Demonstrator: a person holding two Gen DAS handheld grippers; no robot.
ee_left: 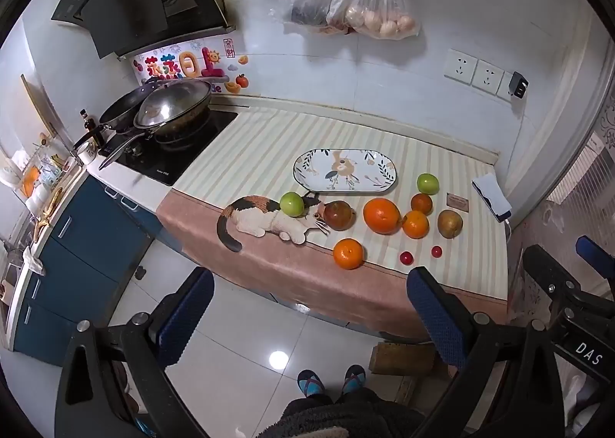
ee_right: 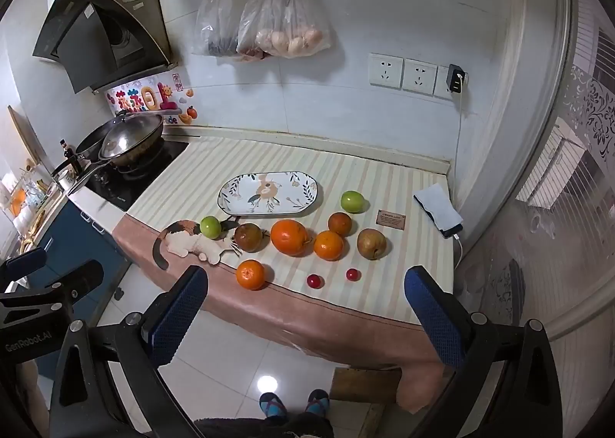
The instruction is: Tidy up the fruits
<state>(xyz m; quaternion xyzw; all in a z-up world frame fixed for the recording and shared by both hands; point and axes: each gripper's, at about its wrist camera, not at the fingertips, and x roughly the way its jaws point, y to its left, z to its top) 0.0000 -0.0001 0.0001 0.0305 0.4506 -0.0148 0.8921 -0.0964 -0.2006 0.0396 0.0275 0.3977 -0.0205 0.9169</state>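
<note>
An empty oval patterned plate [ee_left: 344, 171] [ee_right: 269, 193] lies on the striped cloth. In front of it lie loose fruits: two green apples [ee_left: 292, 203] [ee_left: 428, 183], a big orange [ee_left: 381, 215] [ee_right: 289, 237], several smaller oranges [ee_left: 348, 254] [ee_right: 250, 274], two brownish pears [ee_left: 338, 214] [ee_left: 450, 223], and two small red tomatoes [ee_left: 406, 257] [ee_right: 314, 281]. My left gripper [ee_left: 307, 317] is open and empty, held back over the floor short of the counter. My right gripper [ee_right: 305, 317] is open and empty, also short of the counter's front edge.
A stove with a wok [ee_left: 173, 111] stands at the left. A phone on a charger [ee_right: 438, 210] lies at the right edge. Bags [ee_right: 284, 23] and scissors hang on the wall. A wooden stool [ee_right: 365, 384] and the person's feet are below.
</note>
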